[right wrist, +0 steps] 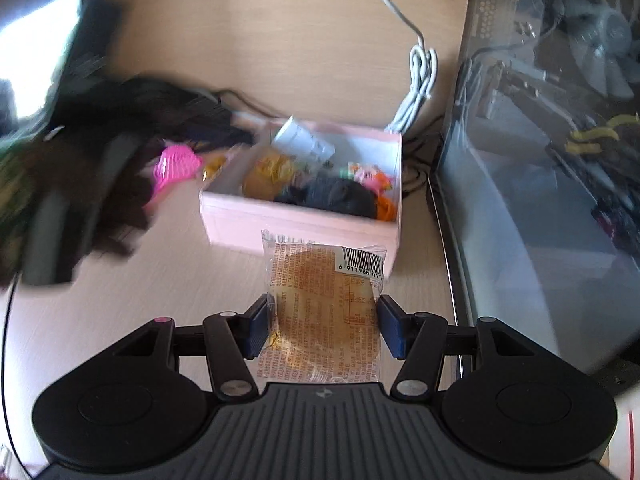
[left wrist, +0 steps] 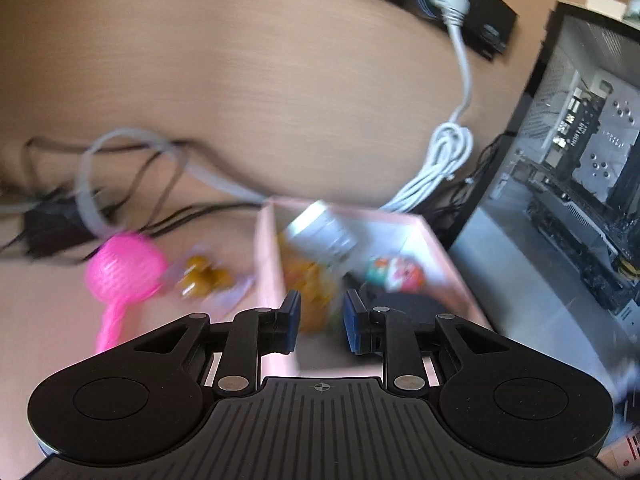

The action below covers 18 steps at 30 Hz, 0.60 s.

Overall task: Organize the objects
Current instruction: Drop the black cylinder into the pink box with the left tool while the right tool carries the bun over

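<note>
My right gripper (right wrist: 322,324) is shut on a clear-wrapped round golden cake (right wrist: 324,312), held above the table just in front of the pink box (right wrist: 288,224). The box holds a white bottle (right wrist: 304,142), an orange packet (right wrist: 272,176), a black item (right wrist: 336,196) and a colourful toy (right wrist: 372,172). My left gripper (left wrist: 320,320) hangs over the near left part of the pink box (left wrist: 264,264), jaws shut to a narrow gap with nothing between them. Left of the box lie a pink mesh ball toy (left wrist: 124,268) and a yellow wrapped sweet (left wrist: 200,280).
A glass-sided computer case (left wrist: 560,184) stands close on the right of the box. A coiled white cable (left wrist: 448,152) runs behind the box to a black socket strip. Black cables (left wrist: 52,220) lie at the left. A dark blurred shape (right wrist: 80,184) fills the left of the right wrist view.
</note>
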### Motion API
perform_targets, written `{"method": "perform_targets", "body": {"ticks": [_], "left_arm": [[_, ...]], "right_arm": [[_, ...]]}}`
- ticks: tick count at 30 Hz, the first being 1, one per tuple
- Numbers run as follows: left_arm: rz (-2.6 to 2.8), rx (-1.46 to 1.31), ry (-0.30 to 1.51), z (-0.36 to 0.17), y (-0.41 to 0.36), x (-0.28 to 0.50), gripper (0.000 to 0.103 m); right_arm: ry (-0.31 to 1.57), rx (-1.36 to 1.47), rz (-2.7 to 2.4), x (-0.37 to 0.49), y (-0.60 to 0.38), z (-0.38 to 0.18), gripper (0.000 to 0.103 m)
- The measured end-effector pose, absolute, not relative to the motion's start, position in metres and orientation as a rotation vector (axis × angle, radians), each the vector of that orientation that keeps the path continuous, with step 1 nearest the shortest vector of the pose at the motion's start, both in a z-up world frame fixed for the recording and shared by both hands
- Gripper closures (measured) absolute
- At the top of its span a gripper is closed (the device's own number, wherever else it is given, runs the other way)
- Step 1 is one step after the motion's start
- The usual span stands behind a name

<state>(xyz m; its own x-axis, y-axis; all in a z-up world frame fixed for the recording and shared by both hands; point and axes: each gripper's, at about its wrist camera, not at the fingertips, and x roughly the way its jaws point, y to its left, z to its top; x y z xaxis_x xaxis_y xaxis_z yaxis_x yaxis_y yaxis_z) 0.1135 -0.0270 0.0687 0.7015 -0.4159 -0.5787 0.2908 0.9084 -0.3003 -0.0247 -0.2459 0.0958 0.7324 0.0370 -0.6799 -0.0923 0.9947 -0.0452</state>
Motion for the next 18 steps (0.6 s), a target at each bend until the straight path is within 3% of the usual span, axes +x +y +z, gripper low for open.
{"method": "perform_targets", "body": {"ticks": [11,12,13,14,18], "left_arm": [[-0.275,-0.235,0.847,0.032,0.066,0.056,0.077],[-0.268,-0.236,0.852,0.031,0.071,0.053,0.077],[-0.26,-0.235,0.857,0.03,0.077,0.051,0.077],[-0.251,-0.231,0.861,0.029,0.081,0.049,0.077],[-0.205,-0.233,0.845,0.029,0.095,0.054,0.077]], "right_arm": [[0.59,-0.089,-0.014,0.105,-0.241,0.152,0.047],[0.58,-0.083,-0.016,0.12,-0.24,0.15,0.044],[0.577,-0.072,-0.01,0.133,-0.241,0.145,0.028],[0.595,-0.072,-0.019,0.145,-0.241,0.139,0.021],[0.674,-0.084,-0.029,0.148,-0.23,0.114,0.019]]}}
